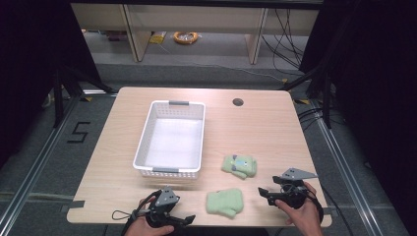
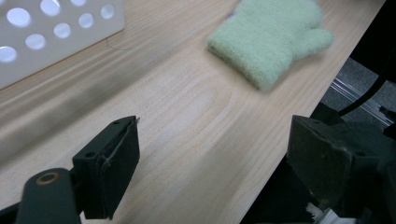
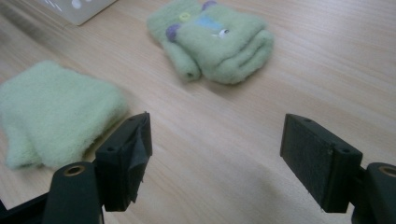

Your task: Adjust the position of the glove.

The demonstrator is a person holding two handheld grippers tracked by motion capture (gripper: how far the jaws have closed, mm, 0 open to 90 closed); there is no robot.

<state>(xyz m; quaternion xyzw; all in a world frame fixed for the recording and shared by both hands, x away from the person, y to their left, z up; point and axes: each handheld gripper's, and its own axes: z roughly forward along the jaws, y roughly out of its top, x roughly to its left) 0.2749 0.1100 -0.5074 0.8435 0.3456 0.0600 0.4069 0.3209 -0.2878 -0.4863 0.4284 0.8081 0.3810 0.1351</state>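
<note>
Two pale green fleece mittens lie on the wooden table. The plain mitten rests near the front edge, between my two grippers. The mitten with a small face pattern sits a little farther back and to the right. My left gripper hovers low at the front edge, left of the plain mitten, open with nothing between its jaws. My right gripper is to the right of the plain mitten and points left. It is open and holds nothing.
A white perforated basket stands empty at the centre left of the table. A round cable hole is near the far edge. Dark frame rails and cables surround the table.
</note>
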